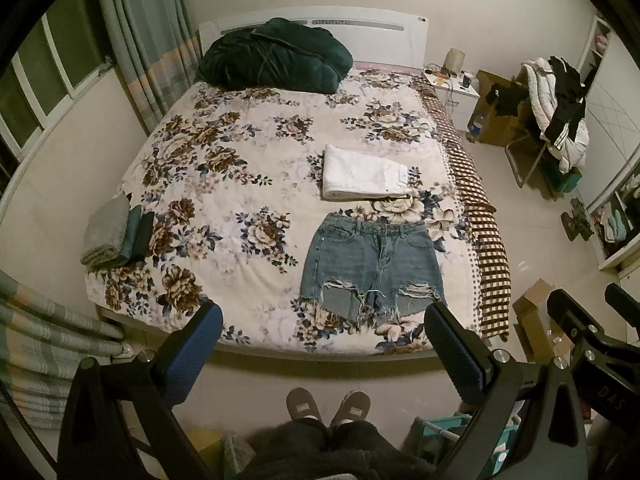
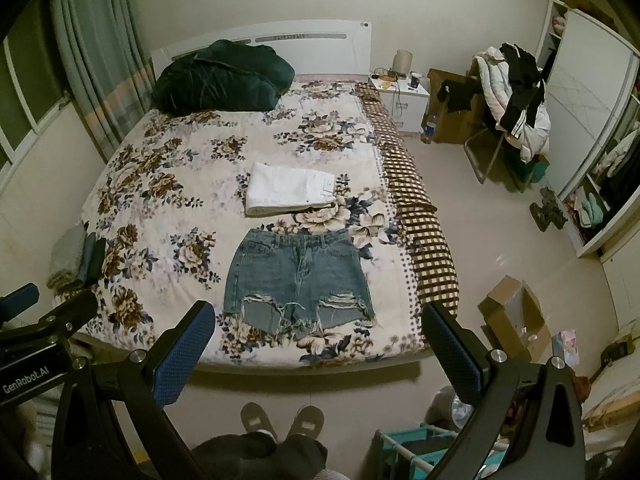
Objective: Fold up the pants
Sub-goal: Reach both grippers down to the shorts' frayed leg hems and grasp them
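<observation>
Now the shorts (image 1: 372,264) lie flat on the bed (image 1: 224,184), hems toward both wide-open, empty grippers (image 1: 320,344) (image 2: 316,344), apart from them, neither clearly nearer.

Nightstand (image 2: 404,94) items too small; wardrobe (image 2: 592,128) edge-cut.

Faded blue denim shorts (image 1: 370,266) w/ pale frayed hems lie ahead, between the jaws; just beyond them, white folded pants (image 1: 362,176). Bedspread (image 1: 224,168) is cream w/ brown and navy florals, its right edge a brown-and-cream check blanket (image 1: 486,240). Far back left: dark green quilt (image 1: 276,56); gripper pads (image 1: 192,354) blue, frames black.
</observation>
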